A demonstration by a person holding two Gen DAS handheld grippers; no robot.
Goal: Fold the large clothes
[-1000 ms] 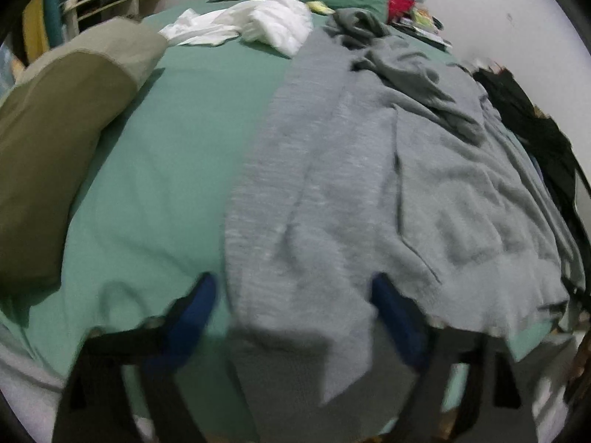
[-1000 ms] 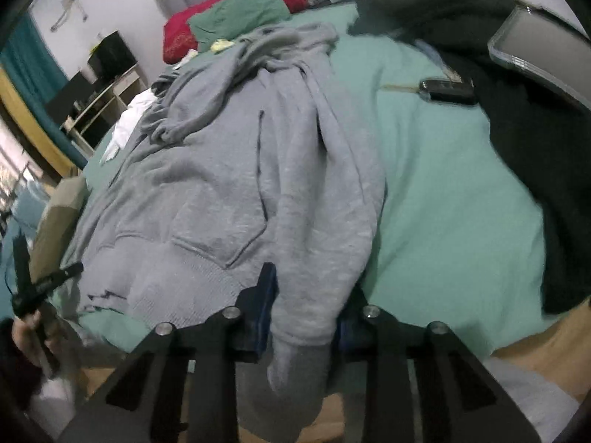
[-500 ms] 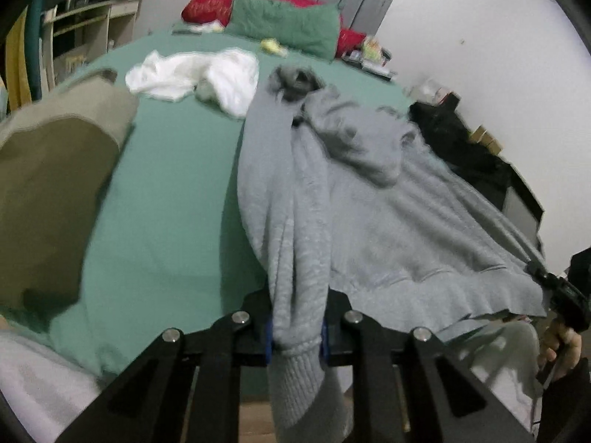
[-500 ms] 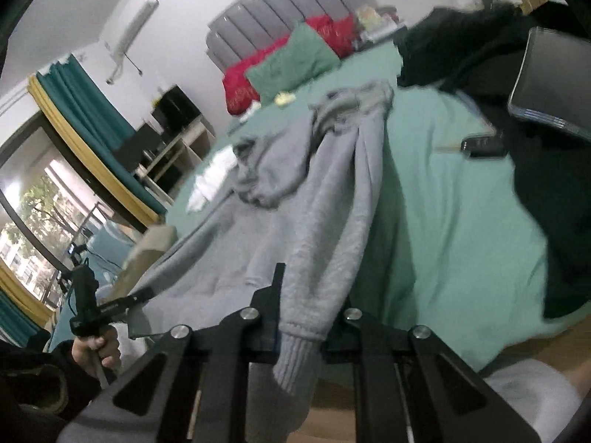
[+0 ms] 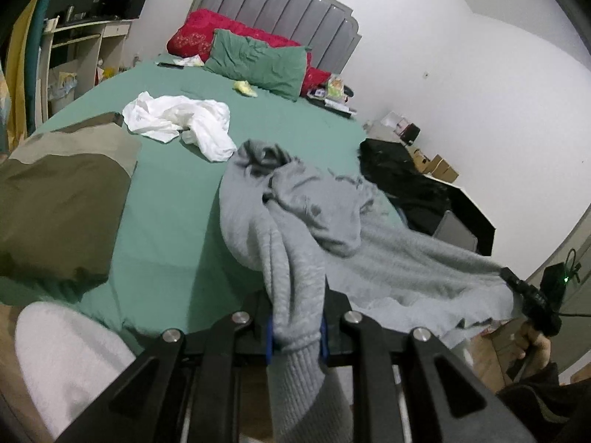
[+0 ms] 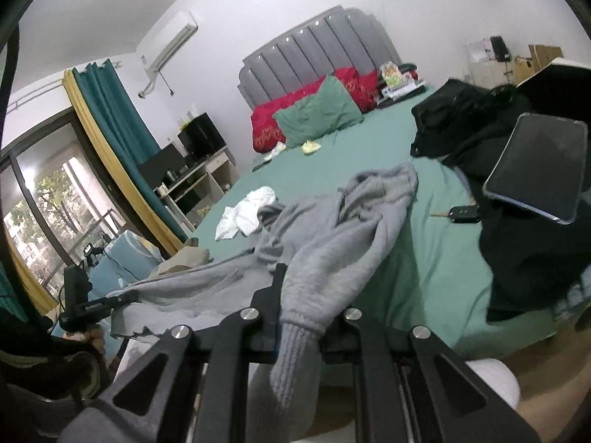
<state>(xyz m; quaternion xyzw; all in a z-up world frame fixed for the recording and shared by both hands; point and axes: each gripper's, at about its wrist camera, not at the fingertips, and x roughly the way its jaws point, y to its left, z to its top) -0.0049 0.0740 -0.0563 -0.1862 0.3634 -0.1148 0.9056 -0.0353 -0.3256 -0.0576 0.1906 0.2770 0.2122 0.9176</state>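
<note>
Both cuffs pinched: my left gripper and right gripper clamp the grey hoodie's sleeves, lifted off the bed. Spreading step; next, probably lay it flat.

Item count, bed surface

One grey knitted hoodie, one crumpled white garment, one green pillow, one red pillow.

Left gripper, right gripper: both clamped.

Dim, soft indoor light – daylight at the window – strong fisheye bending, dark corners, slight blur.
</note>
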